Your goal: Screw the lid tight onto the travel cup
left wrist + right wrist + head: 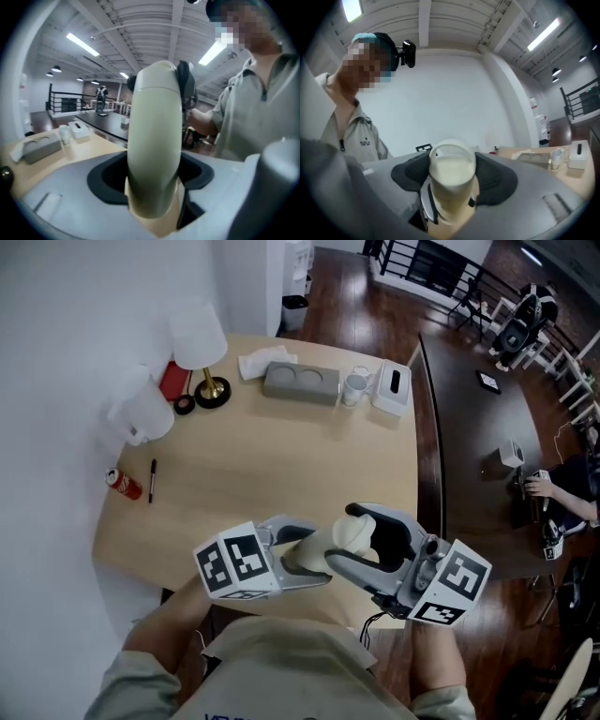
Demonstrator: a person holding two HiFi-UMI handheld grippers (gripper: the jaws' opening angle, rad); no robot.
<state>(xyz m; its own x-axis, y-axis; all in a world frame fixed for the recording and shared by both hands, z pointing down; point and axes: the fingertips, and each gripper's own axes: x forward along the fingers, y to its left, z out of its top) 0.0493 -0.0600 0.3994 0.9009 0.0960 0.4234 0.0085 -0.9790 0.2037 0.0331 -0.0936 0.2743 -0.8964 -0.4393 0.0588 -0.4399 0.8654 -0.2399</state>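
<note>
A cream travel cup (pixel 323 547) is held in the air over the near table edge, close to the person's chest. My left gripper (pixel 302 561) is shut on the cup's body, which fills the middle of the left gripper view as the cup (pixel 154 140) between the dark pads. My right gripper (pixel 364 545) comes from the right, and its black pads sit against both sides of the lid (pixel 451 171). The lid's loop handle (pixel 451 146) faces the right gripper view's camera. The cup's far end and the seam under the lid are hidden by the jaws.
On the pale wooden table (pixel 281 465) stand a white lamp (pixel 202 348), a grey two-hole holder (pixel 300 381), a white mug (pixel 354 387) and a tissue box (pixel 392 388). A red can (pixel 124 484) and pen (pixel 151 479) lie left. A dark table (pixel 478 456) adjoins on the right.
</note>
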